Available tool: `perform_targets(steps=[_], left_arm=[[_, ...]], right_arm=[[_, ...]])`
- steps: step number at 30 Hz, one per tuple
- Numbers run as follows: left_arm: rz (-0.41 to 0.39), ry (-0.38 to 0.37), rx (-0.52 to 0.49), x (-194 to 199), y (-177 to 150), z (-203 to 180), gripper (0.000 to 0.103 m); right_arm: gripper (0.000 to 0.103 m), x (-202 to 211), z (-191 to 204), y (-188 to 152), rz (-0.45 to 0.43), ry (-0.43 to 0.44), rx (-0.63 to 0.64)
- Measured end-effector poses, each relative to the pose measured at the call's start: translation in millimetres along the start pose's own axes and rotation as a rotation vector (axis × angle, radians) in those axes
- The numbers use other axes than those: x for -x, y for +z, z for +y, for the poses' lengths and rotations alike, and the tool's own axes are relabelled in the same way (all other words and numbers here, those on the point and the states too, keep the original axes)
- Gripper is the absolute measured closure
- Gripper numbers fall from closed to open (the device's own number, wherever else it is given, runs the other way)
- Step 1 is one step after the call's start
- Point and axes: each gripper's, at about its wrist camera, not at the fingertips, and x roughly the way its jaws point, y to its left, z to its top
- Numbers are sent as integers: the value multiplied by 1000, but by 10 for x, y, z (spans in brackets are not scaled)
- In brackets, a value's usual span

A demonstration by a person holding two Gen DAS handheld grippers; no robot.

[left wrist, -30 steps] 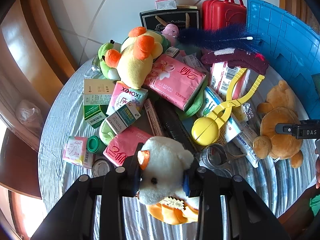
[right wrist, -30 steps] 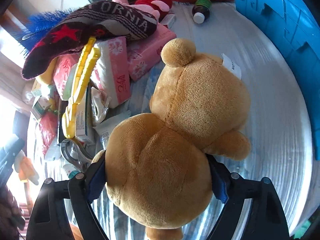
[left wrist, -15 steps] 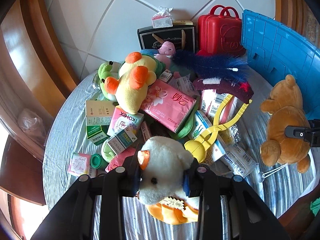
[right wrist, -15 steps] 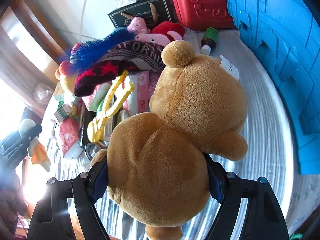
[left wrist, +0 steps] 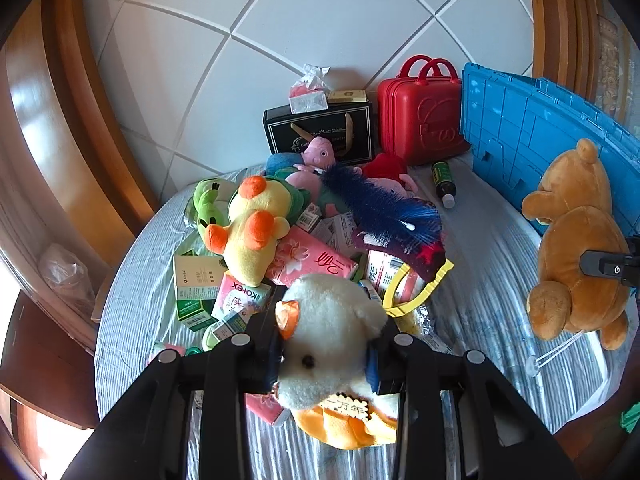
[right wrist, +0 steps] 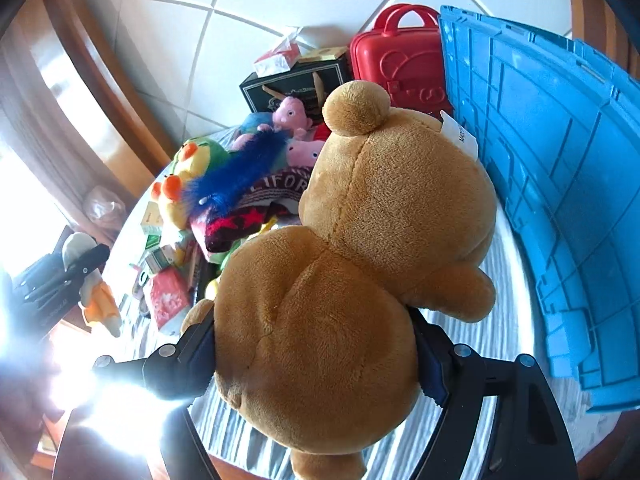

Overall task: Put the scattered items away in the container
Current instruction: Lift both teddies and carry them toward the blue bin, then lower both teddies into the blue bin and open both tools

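Note:
My left gripper [left wrist: 326, 356] is shut on a white plush toy [left wrist: 330, 332] with orange clothes, held by its head above the round table [left wrist: 492, 248]. Across the body of a large brown teddy bear [right wrist: 352, 280] my right gripper [right wrist: 314, 354] is shut, and the bear hangs in the air beside the blue crate [right wrist: 560, 184]. In the left wrist view the brown teddy bear [left wrist: 576, 248] hangs at the right, before the blue crate [left wrist: 532, 136]. The white plush toy [right wrist: 94, 280] and left gripper show at the left edge of the right wrist view.
A heap lies on the table: yellow duck plush [left wrist: 256, 228], green frog plush [left wrist: 206, 204], pink tissue packs [left wrist: 314, 258], small boxes [left wrist: 196, 276], blue brush [left wrist: 380, 208], yellow tongs [left wrist: 416, 292], a small bottle [left wrist: 444, 180]. A red case [left wrist: 420, 116] and black box [left wrist: 320, 130] stand at the wall.
Both grippers have risen with their toys. The table and heap look smaller and farther below. The brown bear has come up off the table toward the blue crate.

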Motion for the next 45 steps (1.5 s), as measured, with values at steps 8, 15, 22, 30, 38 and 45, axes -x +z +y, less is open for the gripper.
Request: perform_targets(steps=[8, 15, 22, 30, 38, 45], left_arm=[[-72, -8, 3, 201, 371, -208, 72], [-125, -18, -8, 379, 649, -453, 72], [-176, -36, -25, 545, 905, -770, 72], [-237, -76, -50, 654, 1250, -1230, 72], [-300, -144, -98, 739, 1642, -1808, 72], [-356, -215, -153, 824, 1991, -2413, 72]], right_arm=[[22, 491, -1, 246, -81, 12, 34], [21, 883, -68, 427, -145, 30, 62], [21, 1234, -262, 503, -196, 40, 74], [21, 1583, -570, 606, -251, 25, 74], [21, 1948, -1005, 756, -320, -15, 46], [21, 2234, -1507, 837, -368, -62, 5]])
